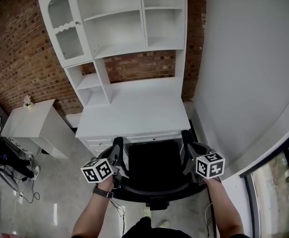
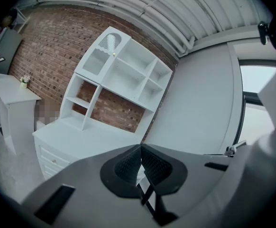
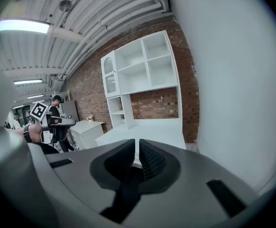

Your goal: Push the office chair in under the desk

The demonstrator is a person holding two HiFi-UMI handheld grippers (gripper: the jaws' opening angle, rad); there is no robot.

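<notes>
Both tools are running empty: the left gripper (image 2: pixel 141 148) is showing its pads pressed together with nothing caught between them, and the right gripper (image 3: pixel 137 144) is doing the same, with just a thin seam of light at the tips. Each is aiming out over the desk (image 1: pixel 134 110) top toward the shelf unit (image 1: pixel 119 24), not down at the chair. In the head view they are hanging one either side of the seat, and I'm not seeing contact with it. The office chair (image 1: pixel 154 165) is sitting square in front of the desk, seat front just at the desk's front edge, with most of the seat and the curved backrest (image 1: pixel 154 193) showing outside the opening, close to the person. I'm reading that as push not finished. For doing it well: the closed tips are working fine as blunt pushers, so there's no need to be gripping anything. They should be coming down onto the backrest rim, one per side and well apart, and pressing level and together so the chair isn't yawing off to one side. The drawers (image 1: pixel 99 144) are taking up the left of the desk front, so the chair needs to be tracking into the gap right of them. The dark uprights beside the seat are looking like armrests. Whether they are clearing the desk edge I can't tell from here, so the push should be going slow and stopping at first resistance.
</notes>
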